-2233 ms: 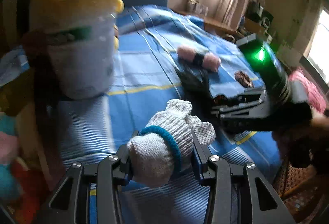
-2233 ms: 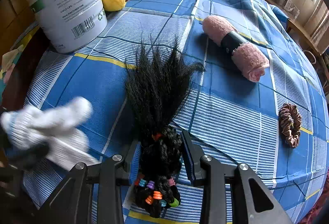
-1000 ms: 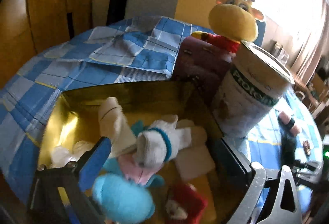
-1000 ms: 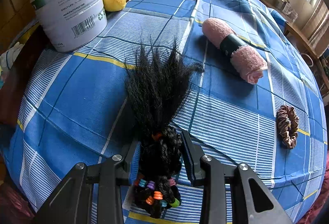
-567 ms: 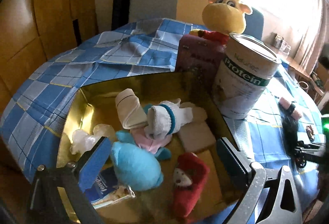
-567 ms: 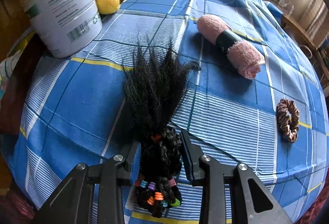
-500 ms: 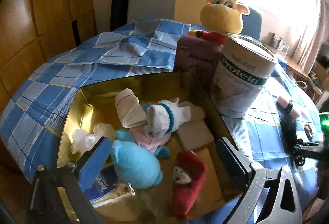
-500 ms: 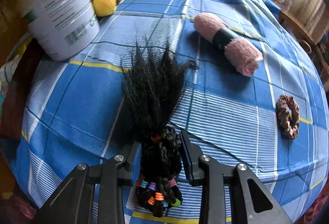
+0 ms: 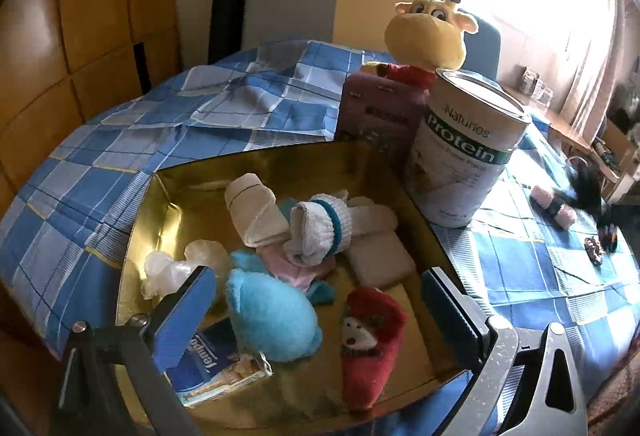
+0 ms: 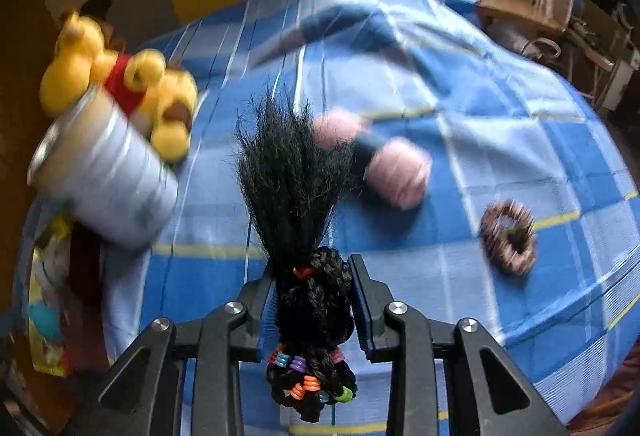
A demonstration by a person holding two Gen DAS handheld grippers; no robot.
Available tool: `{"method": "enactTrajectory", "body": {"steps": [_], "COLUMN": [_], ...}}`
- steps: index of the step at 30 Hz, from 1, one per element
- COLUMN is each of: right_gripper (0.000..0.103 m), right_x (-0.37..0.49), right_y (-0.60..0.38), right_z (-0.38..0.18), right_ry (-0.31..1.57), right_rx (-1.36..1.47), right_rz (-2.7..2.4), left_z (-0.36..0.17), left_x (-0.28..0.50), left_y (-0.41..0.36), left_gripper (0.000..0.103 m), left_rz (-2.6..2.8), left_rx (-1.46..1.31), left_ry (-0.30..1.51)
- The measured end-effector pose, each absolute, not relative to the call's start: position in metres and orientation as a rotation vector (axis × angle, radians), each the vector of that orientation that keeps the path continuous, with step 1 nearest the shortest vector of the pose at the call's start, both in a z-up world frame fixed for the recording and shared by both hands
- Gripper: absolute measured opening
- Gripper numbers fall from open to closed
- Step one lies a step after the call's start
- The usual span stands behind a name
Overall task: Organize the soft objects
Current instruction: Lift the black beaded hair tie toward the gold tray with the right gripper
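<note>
My right gripper (image 10: 315, 300) is shut on a black braided hairpiece (image 10: 310, 268) with coloured beads, lifted clear of the blue checked cloth (image 10: 460, 256). A pink rolled towel (image 10: 396, 168) and a brown scrunchie (image 10: 509, 241) lie on the cloth beyond it. My left gripper (image 9: 318, 300) stands open, with nothing between its fingers, above the gold box (image 9: 280, 164). Inside the box lie a white glove with a teal cuff (image 9: 320, 224), a white sock (image 9: 256, 208), a blue plush (image 9: 268, 316) and a red sock (image 9: 372, 332). The hairpiece (image 9: 590, 188) shows blurred at the far right of the left wrist view.
A white protein tin (image 9: 464, 156) and a pink box (image 9: 380, 112) stand just behind the gold box, with a yellow plush toy (image 9: 428, 32) behind them. A tissue packet (image 9: 218, 364) lies in the box's near corner. Wooden panels are on the left.
My right gripper has risen with the hairpiece and rolled, so the cloth, tin and towel look farther and tilted. The left gripper pulled back from the box at first, then held still.
</note>
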State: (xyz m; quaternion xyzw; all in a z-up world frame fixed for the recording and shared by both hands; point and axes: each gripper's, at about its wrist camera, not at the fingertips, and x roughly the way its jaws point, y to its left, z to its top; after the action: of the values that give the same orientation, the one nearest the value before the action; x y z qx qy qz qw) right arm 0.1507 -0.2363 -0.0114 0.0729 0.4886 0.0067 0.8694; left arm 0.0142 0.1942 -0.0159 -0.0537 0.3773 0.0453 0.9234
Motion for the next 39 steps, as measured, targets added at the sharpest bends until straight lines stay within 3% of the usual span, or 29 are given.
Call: {"method": "enactTrajectory", "body": {"steps": [17,27,32,39], "right_gripper": [0.032,0.032,0.032,0.032], "right_x": [0.301,0.319,0.295,0.247], "right_y": [-0.143,0.004,0.092,0.175], "right_z": [0.143,0.236,0.230,0.162], "right_ry": [0.797,0.563,0.550,0.693], "right_rx": [-0.043,-0.211,-0.297,-0.386], "right_rz": [-0.101,0.136,0.388,0.670], "left_z": [-0.013,-0.017,-0.015,-0.013], "left_x": [0.012,0.011,0.004,-0.010], "left_y": [0.207,0.215,0.226,0.252], "left_gripper": [0.103,0.103,0.103,0.103], "left_rz": [0.063,0.038,0.062,0.129], "left_rx": [-0.097,-0.134,-0.151,-0.183], "left_ry": [0.744,0.750,0.738,0.726]}}
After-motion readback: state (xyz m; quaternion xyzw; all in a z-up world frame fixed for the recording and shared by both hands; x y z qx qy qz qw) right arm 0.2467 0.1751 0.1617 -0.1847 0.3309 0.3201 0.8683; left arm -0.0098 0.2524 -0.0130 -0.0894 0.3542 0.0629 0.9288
